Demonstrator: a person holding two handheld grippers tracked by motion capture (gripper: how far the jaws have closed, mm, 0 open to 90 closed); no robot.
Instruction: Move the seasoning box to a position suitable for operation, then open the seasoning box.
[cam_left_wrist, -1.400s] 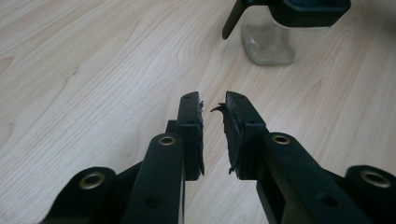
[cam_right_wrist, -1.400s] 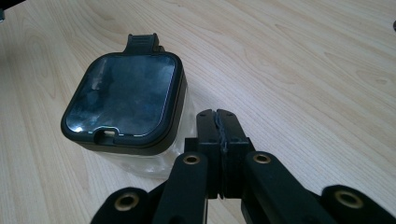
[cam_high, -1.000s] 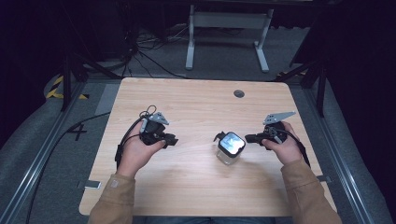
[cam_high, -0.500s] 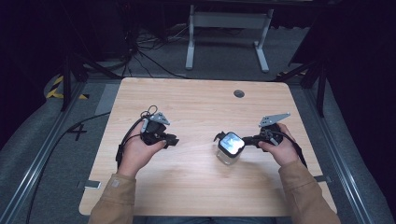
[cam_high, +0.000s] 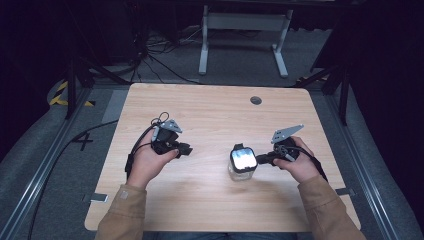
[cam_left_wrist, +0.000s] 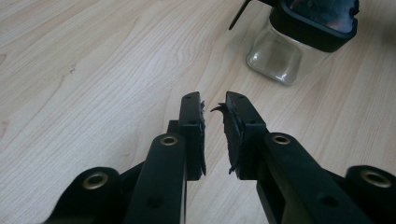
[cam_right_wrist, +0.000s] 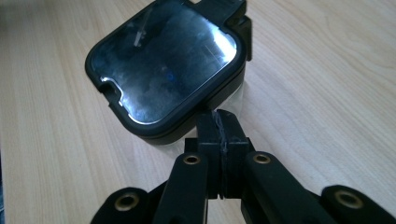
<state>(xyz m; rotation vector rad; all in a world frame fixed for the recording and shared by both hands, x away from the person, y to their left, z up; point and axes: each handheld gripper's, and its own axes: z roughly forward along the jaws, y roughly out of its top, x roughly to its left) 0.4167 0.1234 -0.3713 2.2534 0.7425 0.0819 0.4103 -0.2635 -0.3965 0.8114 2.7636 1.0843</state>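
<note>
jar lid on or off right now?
On. The black lid sits seated on the glass jar, which stands upright on the table.

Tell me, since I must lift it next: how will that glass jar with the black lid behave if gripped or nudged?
The jar looks like clear glass, so probably slick and breakable. It seems empty, so likely light enough to slide when nudged. Its squarish body shouldn't roll, though the bulky lid may make it tippy.
</note>
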